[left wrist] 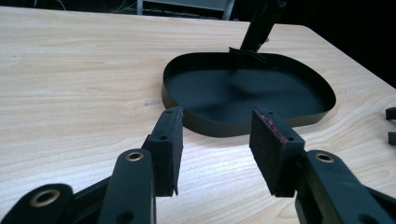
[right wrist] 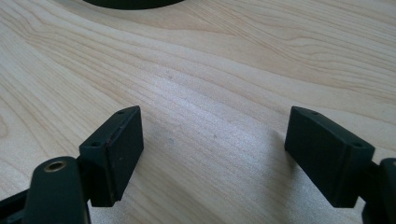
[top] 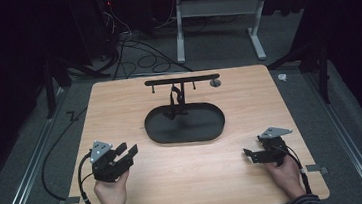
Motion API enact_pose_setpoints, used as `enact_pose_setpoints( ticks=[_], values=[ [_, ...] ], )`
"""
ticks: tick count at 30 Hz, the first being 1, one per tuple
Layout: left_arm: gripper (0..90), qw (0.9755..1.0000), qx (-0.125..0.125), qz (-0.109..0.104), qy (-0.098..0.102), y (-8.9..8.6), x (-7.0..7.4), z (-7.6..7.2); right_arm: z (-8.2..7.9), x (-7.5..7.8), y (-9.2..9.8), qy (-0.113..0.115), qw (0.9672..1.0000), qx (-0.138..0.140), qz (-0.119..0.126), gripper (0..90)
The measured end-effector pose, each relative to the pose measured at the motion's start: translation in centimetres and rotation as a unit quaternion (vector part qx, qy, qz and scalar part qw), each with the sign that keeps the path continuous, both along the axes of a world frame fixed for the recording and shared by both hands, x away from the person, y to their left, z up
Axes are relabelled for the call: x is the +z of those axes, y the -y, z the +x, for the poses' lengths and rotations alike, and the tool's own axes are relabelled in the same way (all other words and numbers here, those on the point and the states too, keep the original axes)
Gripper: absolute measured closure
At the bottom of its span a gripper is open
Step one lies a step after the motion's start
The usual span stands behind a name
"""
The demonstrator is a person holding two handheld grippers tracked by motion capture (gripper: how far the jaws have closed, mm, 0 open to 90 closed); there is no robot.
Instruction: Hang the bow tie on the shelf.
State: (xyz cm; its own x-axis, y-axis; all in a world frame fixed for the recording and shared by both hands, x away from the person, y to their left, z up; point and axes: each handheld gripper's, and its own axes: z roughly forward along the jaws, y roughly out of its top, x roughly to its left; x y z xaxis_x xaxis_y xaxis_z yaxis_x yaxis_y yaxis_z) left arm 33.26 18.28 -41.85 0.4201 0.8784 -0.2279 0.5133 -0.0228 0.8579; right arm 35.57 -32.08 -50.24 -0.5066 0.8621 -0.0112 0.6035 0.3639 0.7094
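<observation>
I see both grippers low over the wooden bench near its front edge, left gripper and right gripper each with fingers spread wide and empty, well apart, the black oval tray with its stand beyond them at mid-bench.

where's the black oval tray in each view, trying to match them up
High view: the black oval tray sits mid-table, beyond both grippers, with a T-shaped stand rising from its far side.
Left gripper view: the tray fills the upper middle, just past the open jaws.
Right gripper view: a dark curved sliver of its edge at the top, left of centre.
Shared landmark: the light wooden table, whose grain runs under the tray.
</observation>
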Motion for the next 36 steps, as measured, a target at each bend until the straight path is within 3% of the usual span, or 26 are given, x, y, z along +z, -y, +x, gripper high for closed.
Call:
enact_pose_setpoints(
  ticks=[36],
  values=[
    [54.2, 0.9994, 0.013, -0.004, -0.030, 0.2, -3.6, -0.4, 0.0, 0.0, 0.0, 0.000, 1.0000, 0.000, 0.000, 20.6]
  ],
)
